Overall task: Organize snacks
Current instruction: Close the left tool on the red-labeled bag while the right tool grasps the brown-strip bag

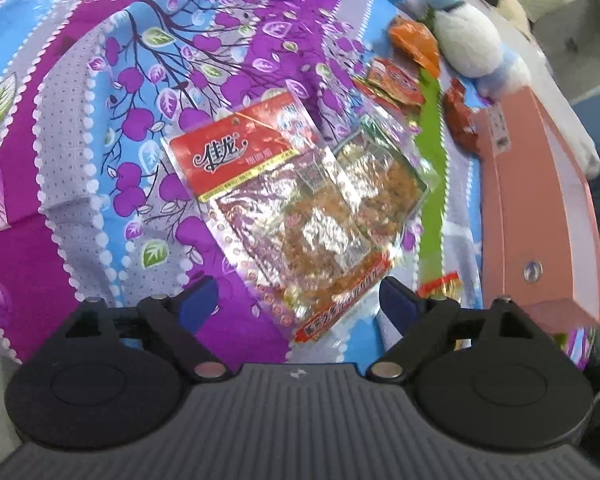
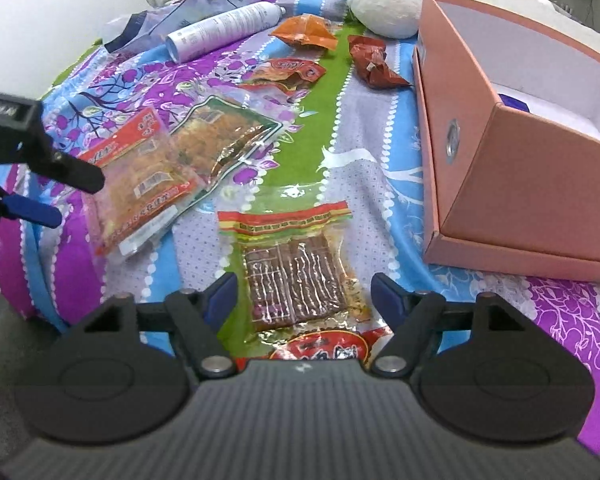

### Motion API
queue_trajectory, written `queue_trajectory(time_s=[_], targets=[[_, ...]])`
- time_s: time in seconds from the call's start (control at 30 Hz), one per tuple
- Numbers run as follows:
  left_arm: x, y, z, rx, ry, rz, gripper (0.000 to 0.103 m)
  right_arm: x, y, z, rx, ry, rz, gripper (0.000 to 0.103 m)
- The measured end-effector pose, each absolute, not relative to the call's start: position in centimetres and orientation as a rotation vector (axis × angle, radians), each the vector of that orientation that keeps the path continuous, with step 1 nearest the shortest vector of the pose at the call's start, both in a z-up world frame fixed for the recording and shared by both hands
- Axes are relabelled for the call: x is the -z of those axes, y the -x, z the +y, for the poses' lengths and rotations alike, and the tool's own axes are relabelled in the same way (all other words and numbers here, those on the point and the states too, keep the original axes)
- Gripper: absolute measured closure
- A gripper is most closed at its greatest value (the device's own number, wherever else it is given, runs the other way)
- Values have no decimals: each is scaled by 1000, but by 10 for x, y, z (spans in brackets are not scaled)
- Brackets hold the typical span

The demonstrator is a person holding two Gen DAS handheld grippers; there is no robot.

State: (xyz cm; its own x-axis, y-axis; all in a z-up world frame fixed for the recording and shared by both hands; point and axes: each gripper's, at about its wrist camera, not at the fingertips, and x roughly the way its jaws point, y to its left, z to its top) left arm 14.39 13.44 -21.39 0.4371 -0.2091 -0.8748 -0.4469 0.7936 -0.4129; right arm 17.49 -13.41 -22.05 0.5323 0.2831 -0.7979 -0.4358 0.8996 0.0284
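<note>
A floral bedsheet (image 2: 380, 184) is strewn with snacks. The brown jerky packet (image 2: 296, 276) is framed lengthwise between the right gripper (image 2: 304, 292)'s spread, empty jaws; the left gripper (image 1: 296, 300) is likewise open, empty.

Snack packets (image 2: 296, 276): six. Pink box (image 2: 512, 184): one. Spray can (image 2: 224, 30): one. Plush toy (image 2: 384, 4): one.

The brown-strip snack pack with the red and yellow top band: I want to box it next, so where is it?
In the right wrist view the brown-strip snack pack lies flat between the open right gripper's fingers, left of the pink box.
</note>
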Motion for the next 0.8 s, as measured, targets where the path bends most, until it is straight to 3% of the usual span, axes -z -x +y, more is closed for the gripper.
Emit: queue_trajectory(time_s=[0.37,0.8], targets=[[228,-179,115,-346,776,1188,13,225,-176,-131,-509,262,896,28],[243,-204,92,-488,610,1240,12,238,-183,-127,-583,292,901,23]])
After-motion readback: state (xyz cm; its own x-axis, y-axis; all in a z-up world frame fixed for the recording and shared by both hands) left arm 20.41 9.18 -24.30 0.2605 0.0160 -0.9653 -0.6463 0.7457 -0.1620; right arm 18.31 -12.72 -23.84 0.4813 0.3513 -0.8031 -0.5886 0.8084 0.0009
